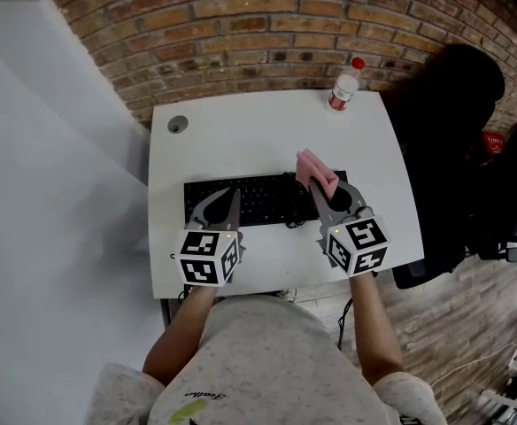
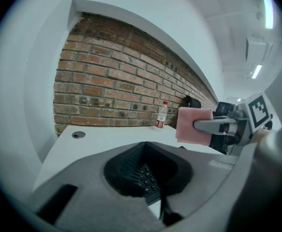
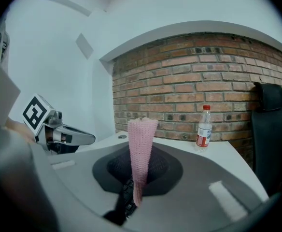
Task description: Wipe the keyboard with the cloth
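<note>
One pink knit cloth, folded, clamped in right gripper, over black keyboard

Open tabletop behind keyboard, bottle at back right edge, chair crowding right side

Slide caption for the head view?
Right gripper holds a pink cloth above the black keyboard; left gripper over the keyboard's left end.

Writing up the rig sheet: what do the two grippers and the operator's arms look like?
Left gripper and right gripper match: curved grey jaws with dark inner padding, each backed by a white cube printed with black square markers. No cables visible on them. The person wears a light grey speckled T-shirt with short sleeves; forearms bare.
</note>
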`<move>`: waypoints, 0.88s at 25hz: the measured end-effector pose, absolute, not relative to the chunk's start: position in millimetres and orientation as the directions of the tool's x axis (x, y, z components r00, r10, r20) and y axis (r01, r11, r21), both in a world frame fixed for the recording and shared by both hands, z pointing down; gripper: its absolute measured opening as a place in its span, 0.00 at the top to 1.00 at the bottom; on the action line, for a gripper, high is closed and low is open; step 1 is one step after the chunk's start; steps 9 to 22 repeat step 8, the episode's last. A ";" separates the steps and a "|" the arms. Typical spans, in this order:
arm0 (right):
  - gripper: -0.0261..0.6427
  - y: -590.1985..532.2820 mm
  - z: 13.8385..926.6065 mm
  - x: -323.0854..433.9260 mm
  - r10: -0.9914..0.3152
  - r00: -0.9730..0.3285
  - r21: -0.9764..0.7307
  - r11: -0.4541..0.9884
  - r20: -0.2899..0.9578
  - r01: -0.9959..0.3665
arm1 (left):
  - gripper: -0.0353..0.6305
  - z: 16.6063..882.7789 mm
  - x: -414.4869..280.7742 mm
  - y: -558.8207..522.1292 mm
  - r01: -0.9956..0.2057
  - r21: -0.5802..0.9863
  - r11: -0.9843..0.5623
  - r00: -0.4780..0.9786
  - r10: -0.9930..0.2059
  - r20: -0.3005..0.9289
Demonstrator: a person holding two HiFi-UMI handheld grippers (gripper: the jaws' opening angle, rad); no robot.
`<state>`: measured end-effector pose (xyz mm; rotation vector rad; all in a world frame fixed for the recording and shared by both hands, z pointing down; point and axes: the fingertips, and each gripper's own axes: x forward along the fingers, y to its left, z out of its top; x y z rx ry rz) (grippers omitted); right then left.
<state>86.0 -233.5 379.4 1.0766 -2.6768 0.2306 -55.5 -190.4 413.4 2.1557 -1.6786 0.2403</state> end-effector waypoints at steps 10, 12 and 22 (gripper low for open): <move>0.92 -230.2 378.8 86.9 -0.659 -0.699 -0.058 0.715 0.278 -0.697 | 0.95 413.7 -53.5 -187.6 -0.957 0.205 -0.204 0.269 -0.890 0.369; 0.92 -230.2 378.8 86.9 -0.659 -0.699 -0.058 0.715 0.278 -0.697 | 0.95 413.7 -53.5 -187.6 -0.957 0.205 -0.204 0.269 -0.890 0.369; 0.92 -230.2 378.8 86.9 -0.659 -0.699 -0.058 0.715 0.278 -0.697 | 0.95 413.7 -53.5 -187.6 -0.957 0.205 -0.204 0.269 -0.890 0.369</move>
